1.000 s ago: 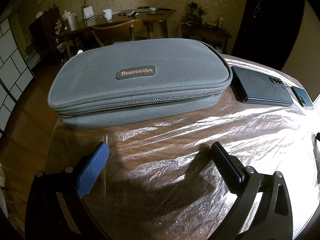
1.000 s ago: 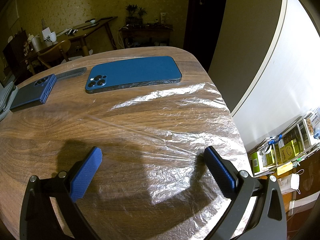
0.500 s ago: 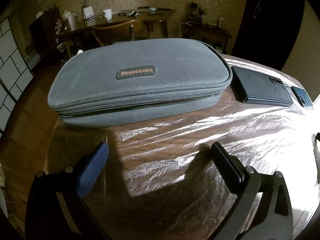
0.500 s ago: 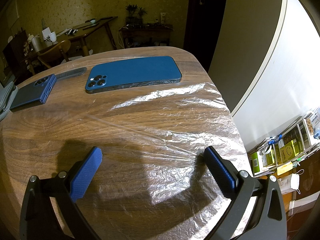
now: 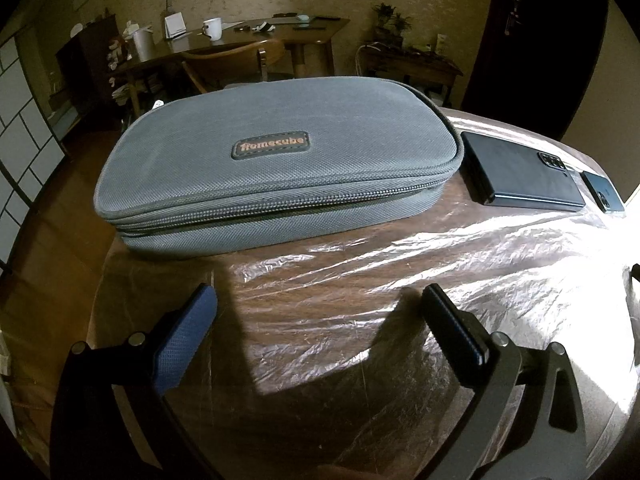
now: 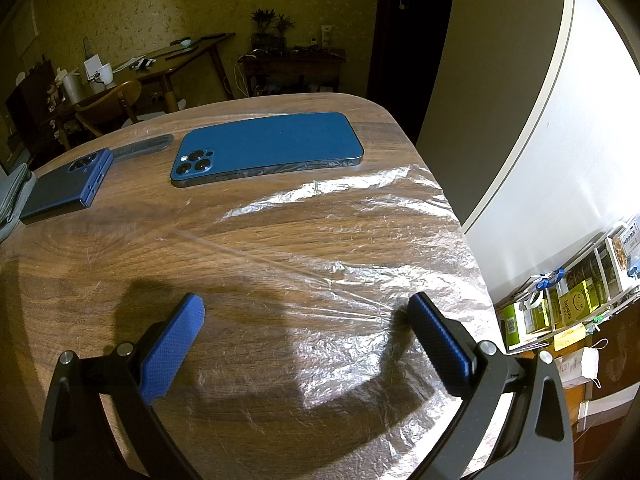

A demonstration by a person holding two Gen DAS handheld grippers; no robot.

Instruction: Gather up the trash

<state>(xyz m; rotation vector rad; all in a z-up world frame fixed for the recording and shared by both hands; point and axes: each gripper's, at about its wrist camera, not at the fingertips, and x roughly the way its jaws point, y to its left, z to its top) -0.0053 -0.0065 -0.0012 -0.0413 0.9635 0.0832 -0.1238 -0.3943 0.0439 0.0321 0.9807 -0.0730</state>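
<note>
A sheet of clear crinkled plastic wrap (image 5: 460, 264) lies spread flat over the wooden table; it also shows in the right wrist view (image 6: 360, 248). My left gripper (image 5: 320, 304) is open and empty, low over the wrap in front of a grey zipped case (image 5: 276, 164). My right gripper (image 6: 304, 312) is open and empty, low over the wrap near the table's right edge.
A dark phone (image 5: 520, 176) and a smaller blue phone (image 5: 604, 196) lie right of the case. In the right wrist view a blue phone (image 6: 268, 148) and a folded blue phone (image 6: 68, 188) lie beyond the gripper. The table edge (image 6: 460, 216) drops off at right.
</note>
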